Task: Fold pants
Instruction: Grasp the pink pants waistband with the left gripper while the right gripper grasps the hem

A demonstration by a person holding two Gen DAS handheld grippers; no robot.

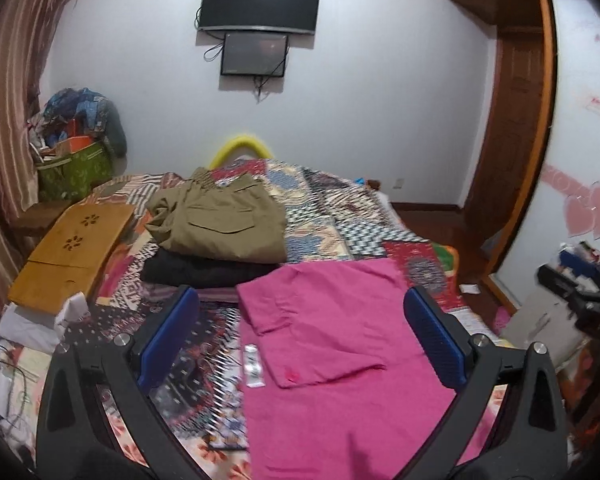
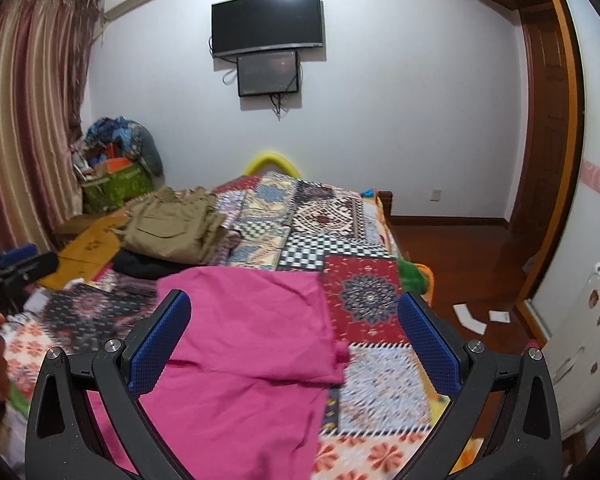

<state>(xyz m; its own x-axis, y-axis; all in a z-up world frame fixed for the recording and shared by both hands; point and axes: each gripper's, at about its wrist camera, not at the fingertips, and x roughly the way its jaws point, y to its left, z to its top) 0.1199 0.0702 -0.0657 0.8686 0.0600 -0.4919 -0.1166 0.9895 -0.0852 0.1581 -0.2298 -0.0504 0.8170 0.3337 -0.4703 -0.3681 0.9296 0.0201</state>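
Patchwork bed (image 1: 340,216): pink pants (image 1: 340,360) flat between both grippers' spread fingers (image 2: 160,344)

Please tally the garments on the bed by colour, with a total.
Pink: 1, the pink pants spread in front.
Khaki: 1, the khaki pants, folded.
Black: 1, the black garment under the khaki.
Total: 3

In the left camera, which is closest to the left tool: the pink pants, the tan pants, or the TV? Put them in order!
From the left tool, which is open:
1. Pink pants: right beneath it on the bed, between its fingers.
2. Tan pants: folded on a stack farther up the bed, to the left.
3. TV: high on the far wall.
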